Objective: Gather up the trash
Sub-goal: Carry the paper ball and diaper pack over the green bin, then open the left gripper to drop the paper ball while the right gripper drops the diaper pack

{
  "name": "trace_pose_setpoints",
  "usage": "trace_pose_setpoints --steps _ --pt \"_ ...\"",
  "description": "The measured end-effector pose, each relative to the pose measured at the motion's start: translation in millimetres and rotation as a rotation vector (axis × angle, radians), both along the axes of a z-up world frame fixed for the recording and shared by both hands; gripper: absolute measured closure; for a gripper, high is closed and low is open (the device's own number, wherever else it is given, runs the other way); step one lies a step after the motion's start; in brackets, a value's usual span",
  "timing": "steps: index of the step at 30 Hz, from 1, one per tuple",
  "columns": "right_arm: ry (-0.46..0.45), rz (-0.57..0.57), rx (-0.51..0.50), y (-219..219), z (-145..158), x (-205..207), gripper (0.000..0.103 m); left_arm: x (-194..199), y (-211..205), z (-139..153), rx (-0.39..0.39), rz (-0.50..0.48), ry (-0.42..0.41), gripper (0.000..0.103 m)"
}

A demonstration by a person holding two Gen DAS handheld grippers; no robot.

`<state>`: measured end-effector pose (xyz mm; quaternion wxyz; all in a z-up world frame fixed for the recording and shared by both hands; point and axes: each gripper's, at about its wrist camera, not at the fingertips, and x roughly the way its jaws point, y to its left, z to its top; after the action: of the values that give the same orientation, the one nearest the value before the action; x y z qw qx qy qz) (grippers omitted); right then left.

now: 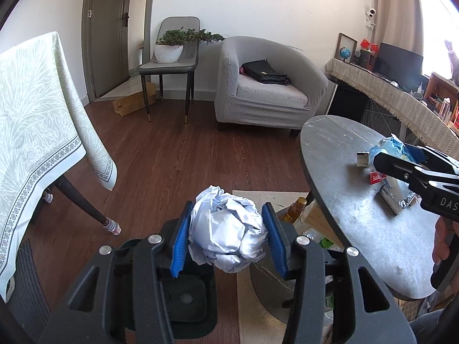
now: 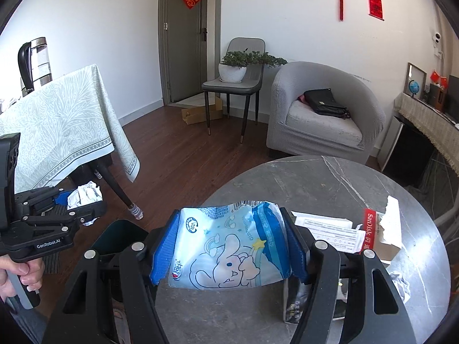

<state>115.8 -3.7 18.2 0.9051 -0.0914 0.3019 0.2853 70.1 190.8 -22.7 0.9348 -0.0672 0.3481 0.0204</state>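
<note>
While both grippers are loaded, nothing looks binned yet. Left gripper (image 1: 226,236), bottom centre of the left wrist view, has its jaws partly closed and pressing on both sides of a crumpled paper ball (image 1: 226,229), held in the air over the wood floor and a dark bin (image 1: 183,301) that sits at the bottom of the frame just under the jaws. My guess is that bin is the target; the ball is above it, not inside.

Right gripper (image 2: 229,243), bottom centre of the right wrist view, has its jaws fairly wide but clamped on a blue wrapper (image 2: 229,246) with a cartoon rabbit, the blue pads touching both edges and bowing it. It seems lifted just above the round grey table (image 2: 315,180), though whether its lower edge is touching I cannot tell.

Left on the table, right side of the right wrist view: a torn red and white box (image 2: 381,229), a printed paper slip (image 2: 327,229) beside it, a dark foil packet (image 2: 295,301) under the right jaw, and a bit of crumpled white stuff (image 2: 401,283) at the far right edge.

So roughly: two pieces picked, none dropped, several more to clear. Early to mid task by my reading. A person's hand (image 2: 20,275) grips the left handle at lower left.
</note>
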Motion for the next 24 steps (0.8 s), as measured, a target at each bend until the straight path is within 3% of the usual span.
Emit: trace_pose_setpoints --steps 11,24 --pt "0.034 0.150 0.008 81.3 -9.3 -17.9 0.036 -12.0 50.8 -38.3 0.022 0.070 0.102 0.052" --pt "0.122 0.219 -0.036 149.4 -46.0 -20.6 0.036 -14.0 98.7 -103.6 -0.002 0.118 0.265 0.052"
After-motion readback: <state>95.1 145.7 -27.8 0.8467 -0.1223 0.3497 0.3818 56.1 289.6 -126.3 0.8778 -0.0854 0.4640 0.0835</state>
